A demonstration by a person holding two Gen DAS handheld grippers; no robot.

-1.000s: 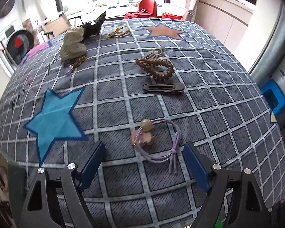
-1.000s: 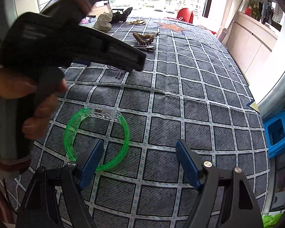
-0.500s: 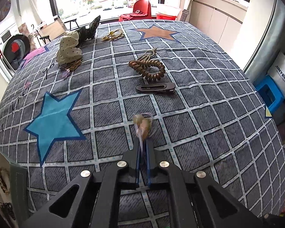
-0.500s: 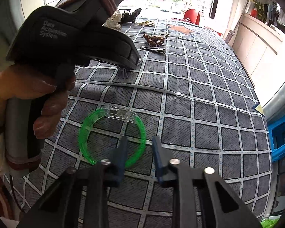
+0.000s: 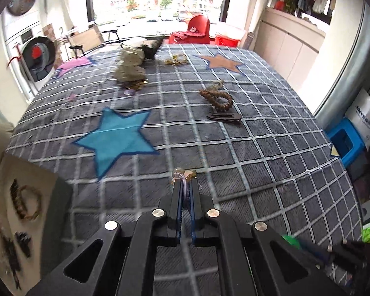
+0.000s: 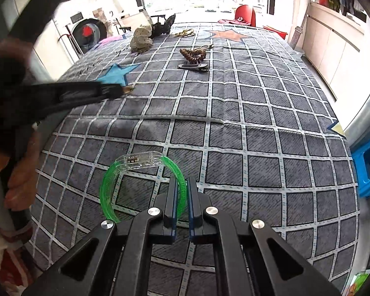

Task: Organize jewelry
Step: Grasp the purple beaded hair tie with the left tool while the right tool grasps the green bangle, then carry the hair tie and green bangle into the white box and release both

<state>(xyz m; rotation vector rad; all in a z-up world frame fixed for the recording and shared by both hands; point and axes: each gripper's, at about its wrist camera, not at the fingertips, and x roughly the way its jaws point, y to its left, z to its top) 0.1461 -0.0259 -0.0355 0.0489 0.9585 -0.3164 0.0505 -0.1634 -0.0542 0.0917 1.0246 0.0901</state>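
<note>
The left gripper (image 5: 184, 185) pinches the beaded hair tie (image 5: 183, 174) at twelve o'clock, likely bound for the tray (image 5: 2, 172) at nine o'clock, while the right gripper (image 6: 183, 190) clamps the green bangle (image 6: 111, 180) rim.

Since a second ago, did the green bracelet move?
Yes. The green bracelet lay flat on the checked cloth; now the right gripper is shut on its right side, and it appears tilted up off the cloth.

Both wrist views face forward, sharing the checked cloth (image 5: 271, 153).
</note>
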